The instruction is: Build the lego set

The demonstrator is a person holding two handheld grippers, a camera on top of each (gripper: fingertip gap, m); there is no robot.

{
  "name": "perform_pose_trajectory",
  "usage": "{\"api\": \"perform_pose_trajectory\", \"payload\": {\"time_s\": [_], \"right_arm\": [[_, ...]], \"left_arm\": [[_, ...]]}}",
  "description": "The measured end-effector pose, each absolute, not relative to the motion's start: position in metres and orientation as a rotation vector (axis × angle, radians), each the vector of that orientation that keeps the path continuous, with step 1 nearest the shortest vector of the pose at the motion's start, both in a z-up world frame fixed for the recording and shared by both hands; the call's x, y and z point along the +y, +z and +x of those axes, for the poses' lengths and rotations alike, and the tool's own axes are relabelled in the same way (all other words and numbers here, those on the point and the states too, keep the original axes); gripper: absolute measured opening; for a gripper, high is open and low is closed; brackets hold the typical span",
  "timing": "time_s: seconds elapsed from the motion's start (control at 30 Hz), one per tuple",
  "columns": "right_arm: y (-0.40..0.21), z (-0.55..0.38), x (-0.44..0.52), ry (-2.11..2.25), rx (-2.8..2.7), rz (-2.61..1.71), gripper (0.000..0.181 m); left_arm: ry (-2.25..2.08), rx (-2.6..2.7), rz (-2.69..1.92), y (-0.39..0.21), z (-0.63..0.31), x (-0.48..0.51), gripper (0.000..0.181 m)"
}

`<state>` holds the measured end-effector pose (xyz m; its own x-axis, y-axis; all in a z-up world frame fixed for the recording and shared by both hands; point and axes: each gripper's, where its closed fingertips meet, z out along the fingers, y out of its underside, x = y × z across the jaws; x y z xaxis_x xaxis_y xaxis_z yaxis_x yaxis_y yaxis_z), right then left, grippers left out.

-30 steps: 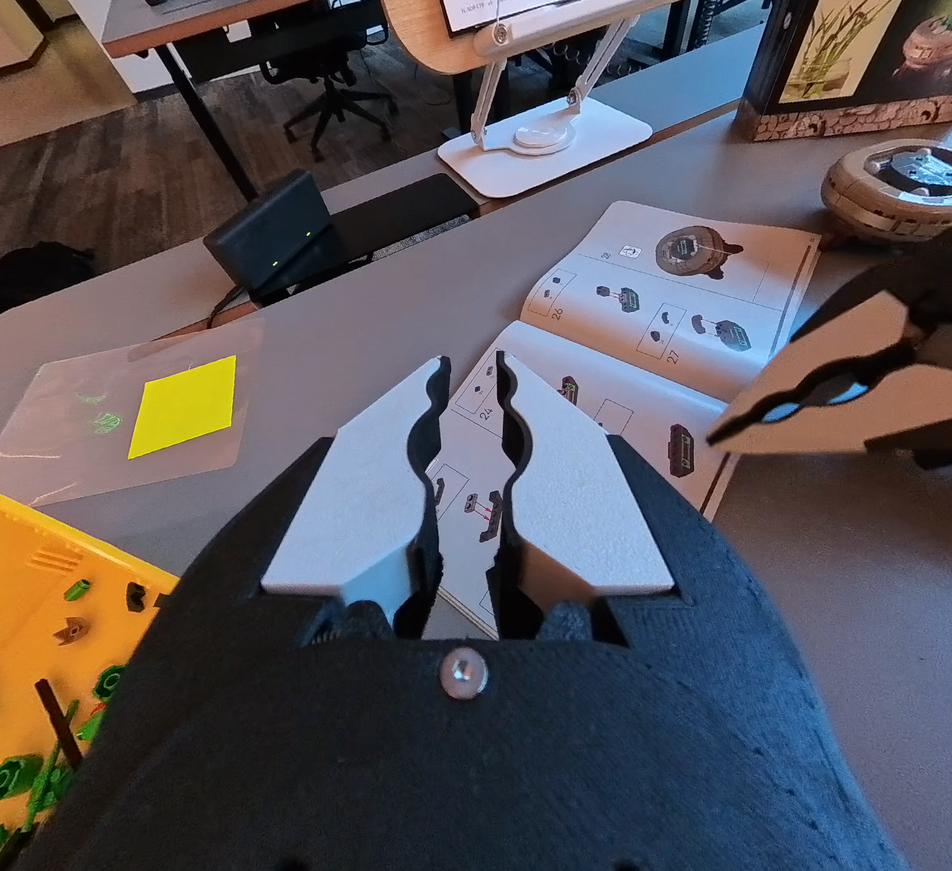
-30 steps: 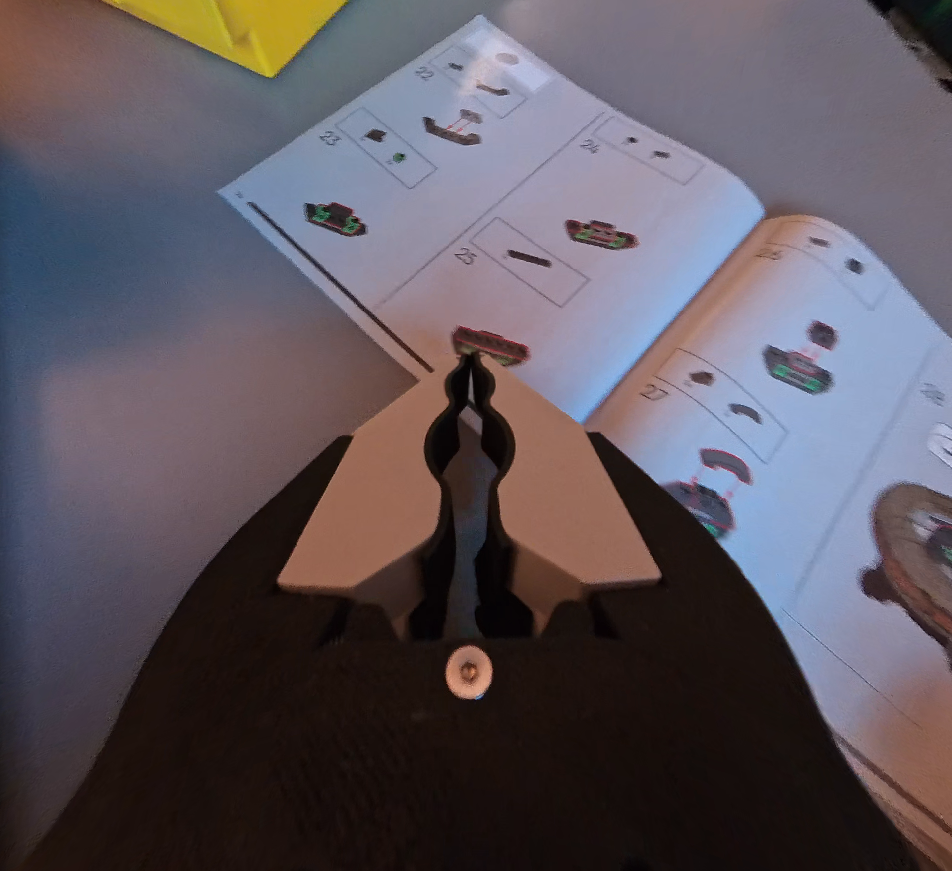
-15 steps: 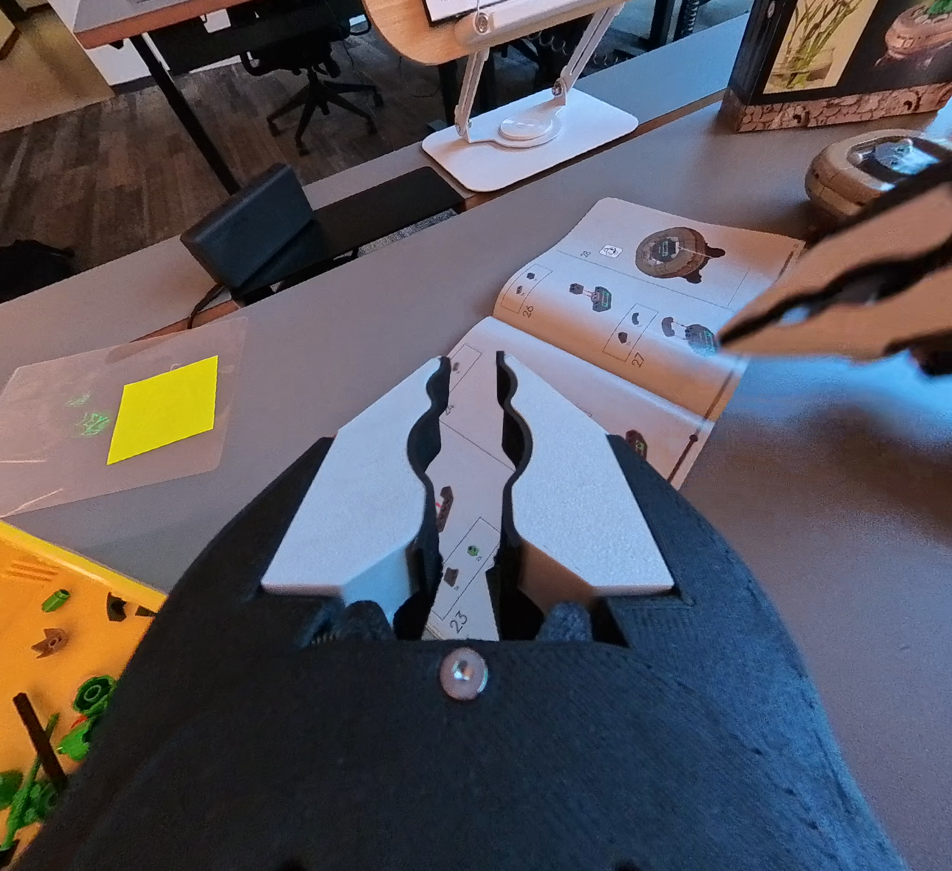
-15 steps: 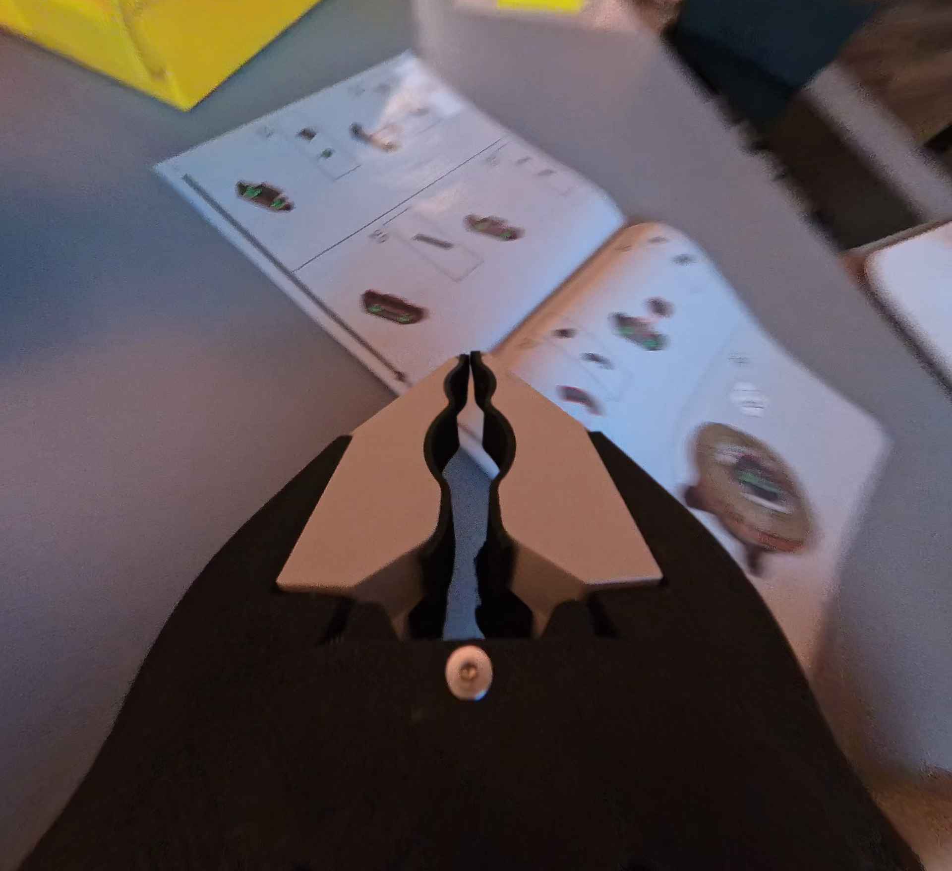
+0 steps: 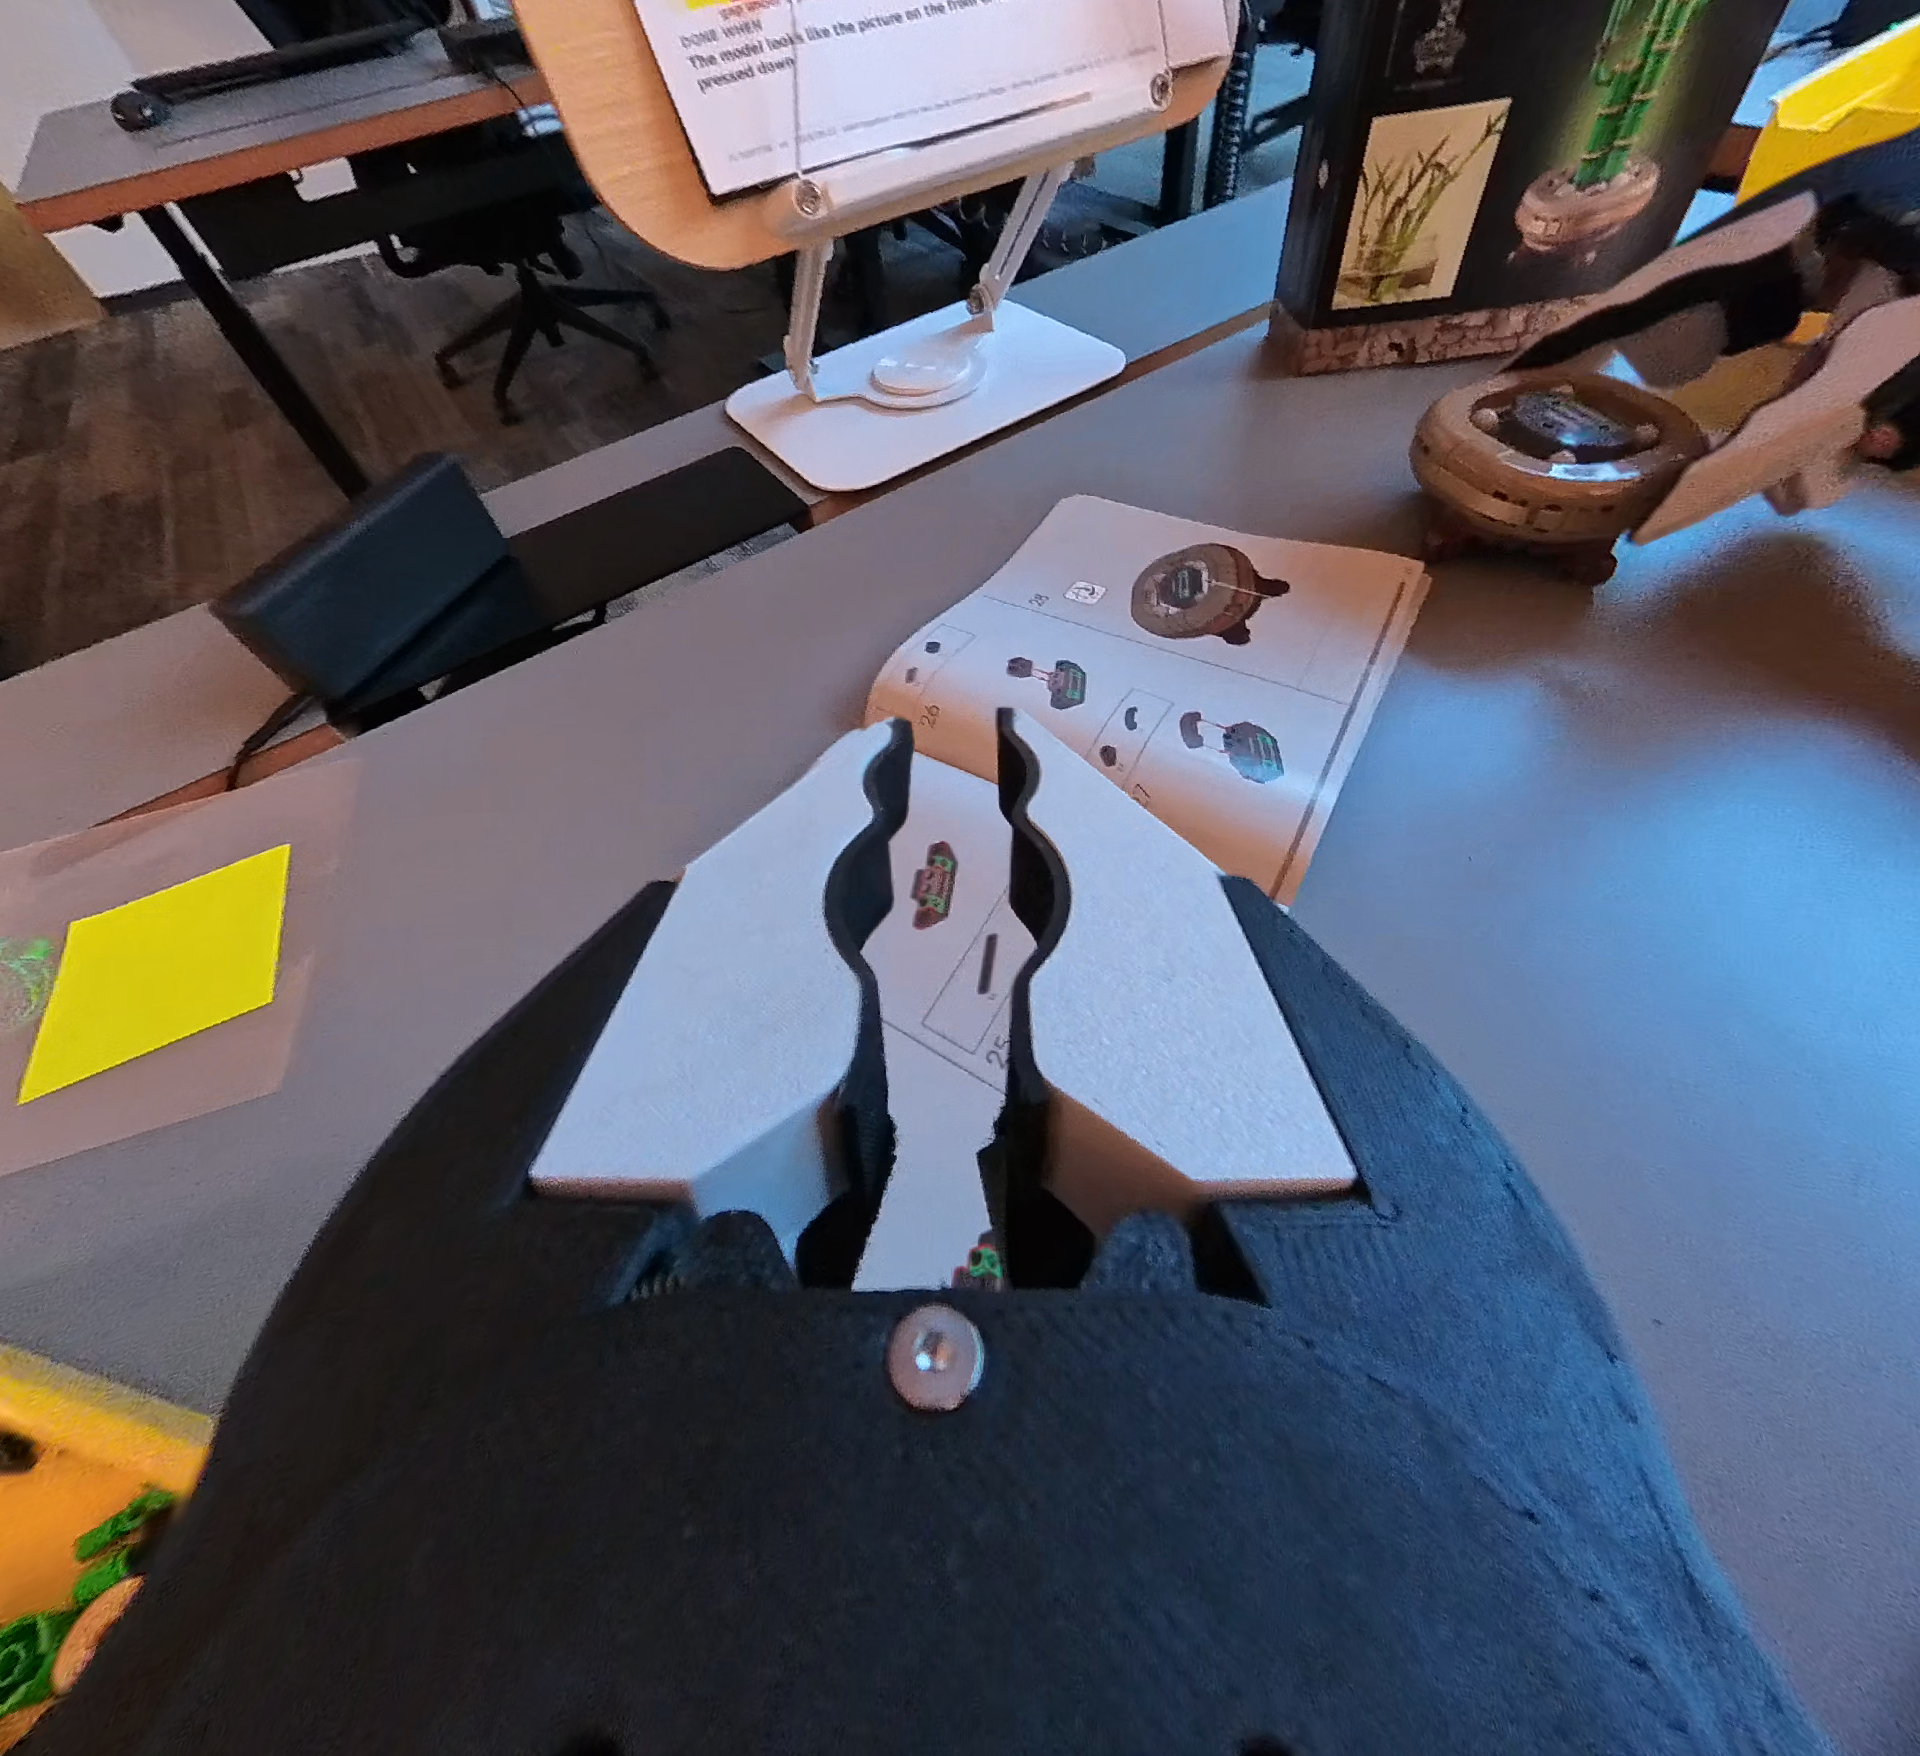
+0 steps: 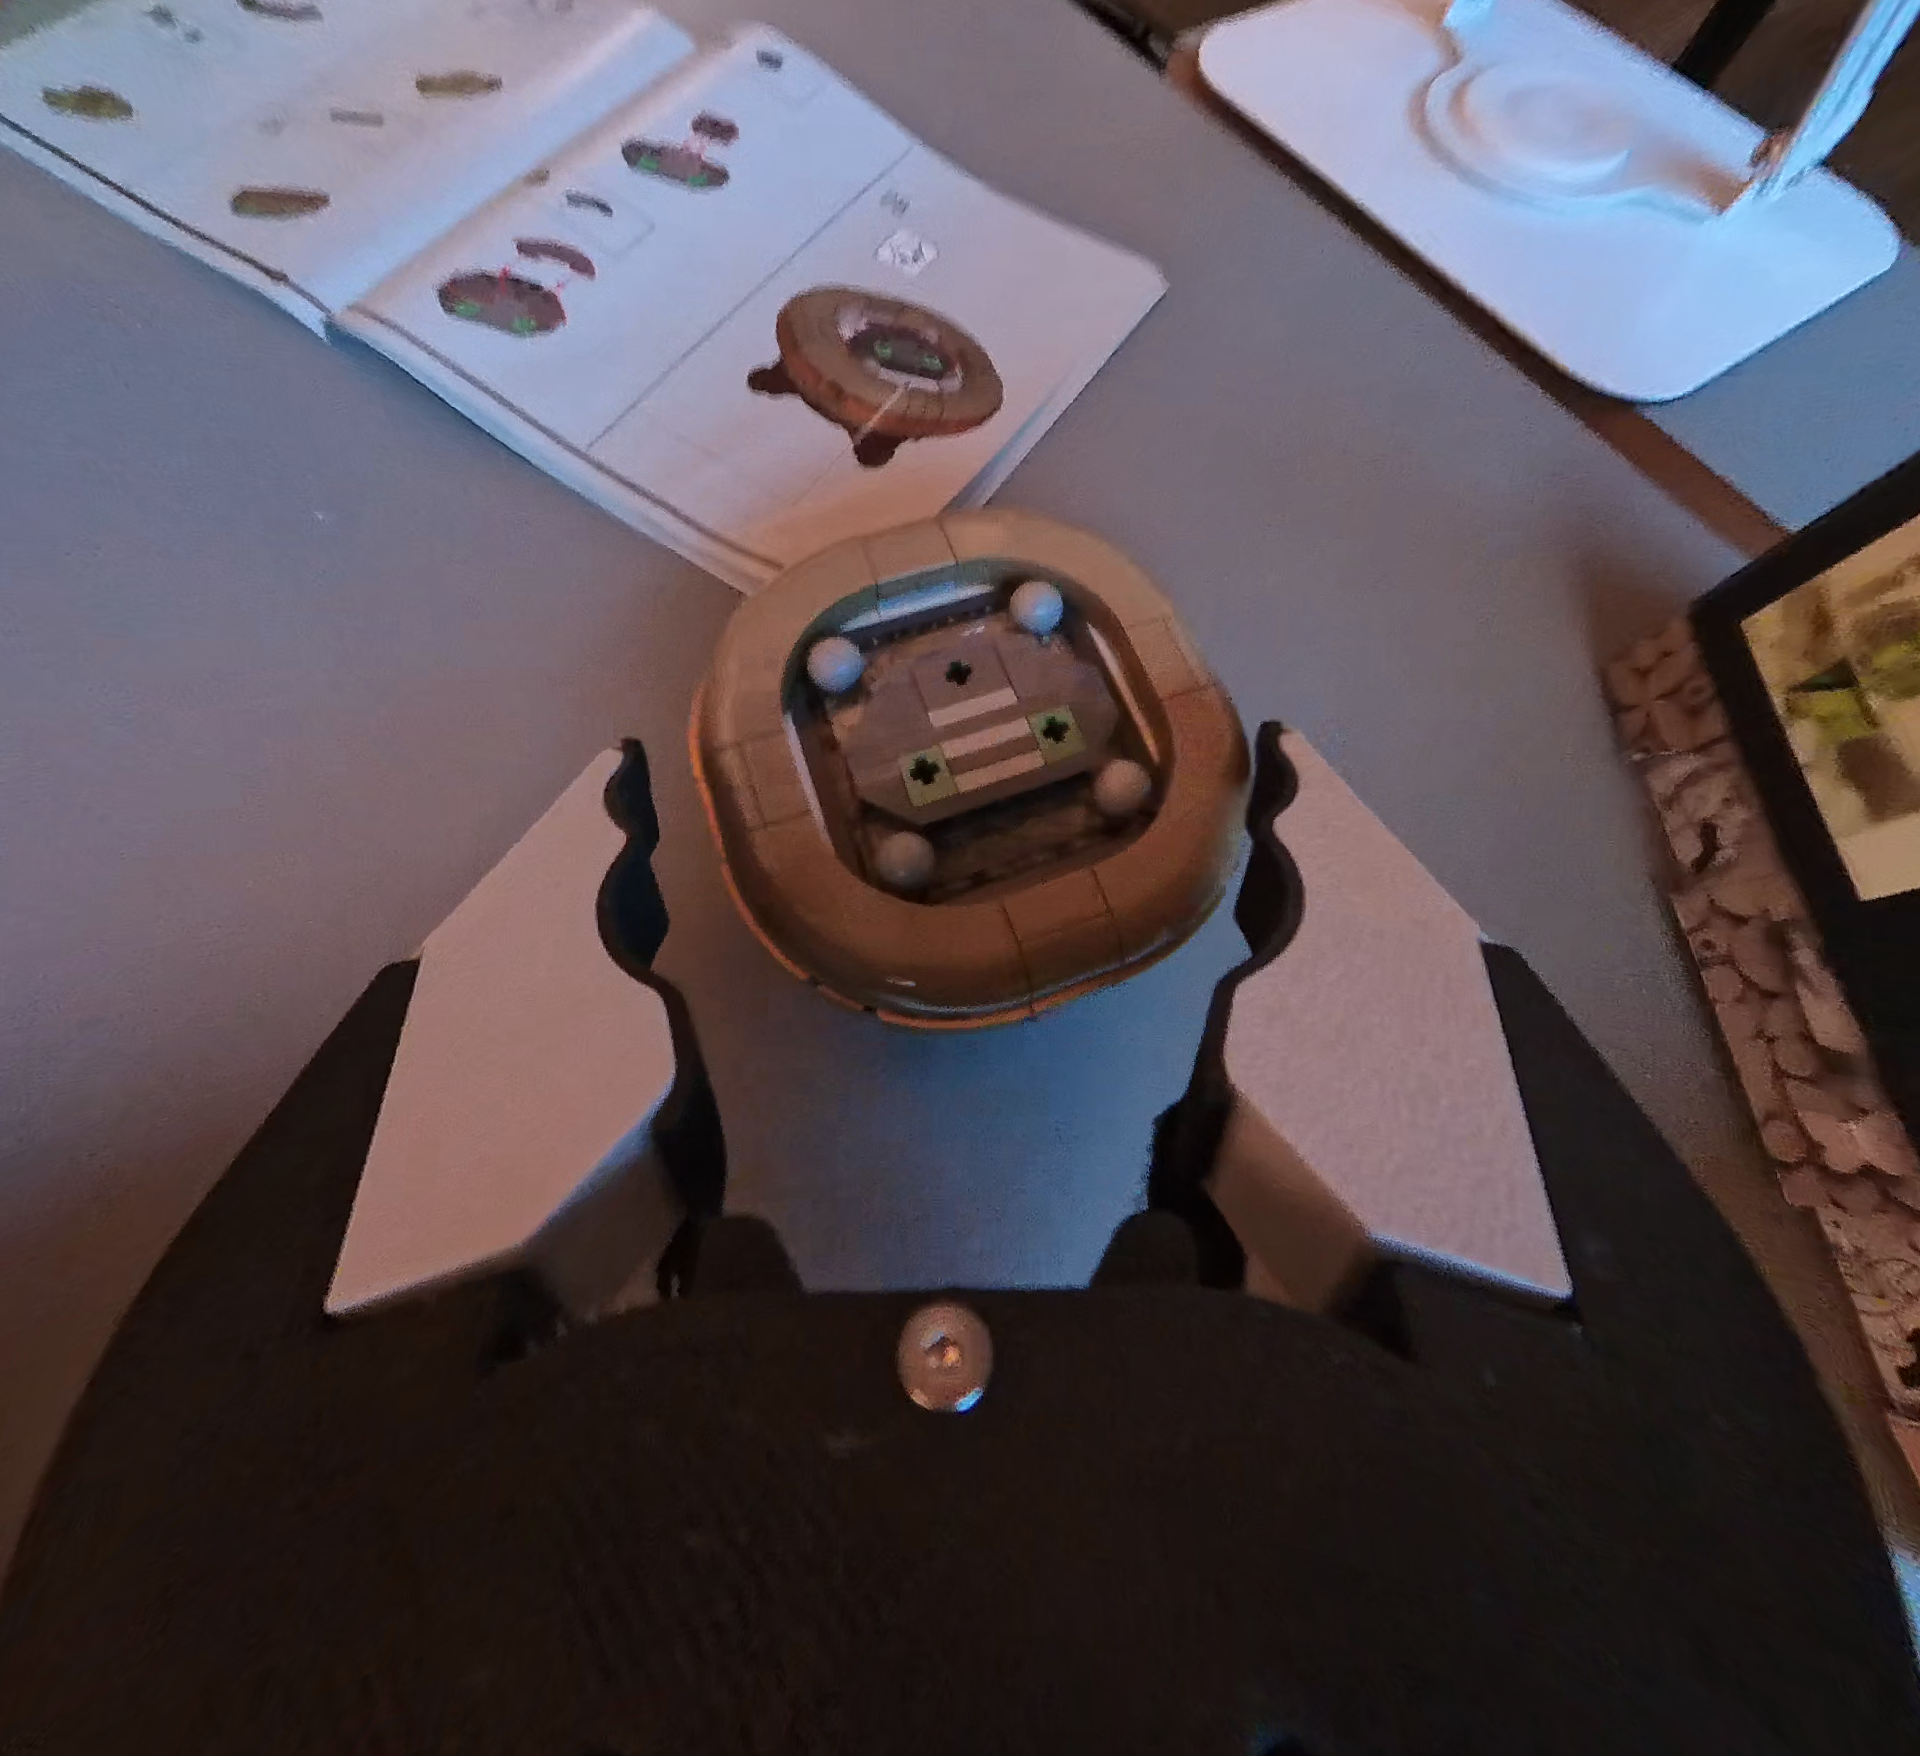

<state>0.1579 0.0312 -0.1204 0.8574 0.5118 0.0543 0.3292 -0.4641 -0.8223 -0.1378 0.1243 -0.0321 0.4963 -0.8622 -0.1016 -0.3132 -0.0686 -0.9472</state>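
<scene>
Right gripper (image 6: 951, 750) view alone shows pot base (image 6: 971, 761) studs.

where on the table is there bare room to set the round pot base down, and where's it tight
Bare grey table lies right of the open instruction booklet, in front of the round pot base. A second bare strip runs between the booklet and the clear sheet with the yellow square. It is crowded where the pot base sits between the booklet corner and the set's box.
</scene>
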Motion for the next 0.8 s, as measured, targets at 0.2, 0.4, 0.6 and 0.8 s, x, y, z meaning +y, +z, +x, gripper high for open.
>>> {"api": "perform_pose_trajectory", "payload": {"time_s": [0.2, 0.4, 0.6, 0.8], "right_arm": [[-0.133, 0.161, 0.038, 0.193, -0.608, -2.139, 0.112], [-0.135, 0.141, 0.018, 0.225, -0.651, -2.286, 0.113], [-0.127, 0.131, -0.012, 0.396, -0.627, -2.367, 0.103], [-0.124, 0.125, 0.013, 0.459, -0.665, -2.170, 0.105]], "left_arm": [[-0.599, 1.067, -1.644, -0.041, -0.132, 0.122, 0.015], [-0.618, 1.050, -1.655, -0.041, -0.134, 0.124, 0.016], [-0.619, 1.062, -1.670, -0.045, -0.132, 0.124, 0.016], [-0.605, 1.099, -1.669, -0.050, -0.127, 0.120, 0.016]]}}
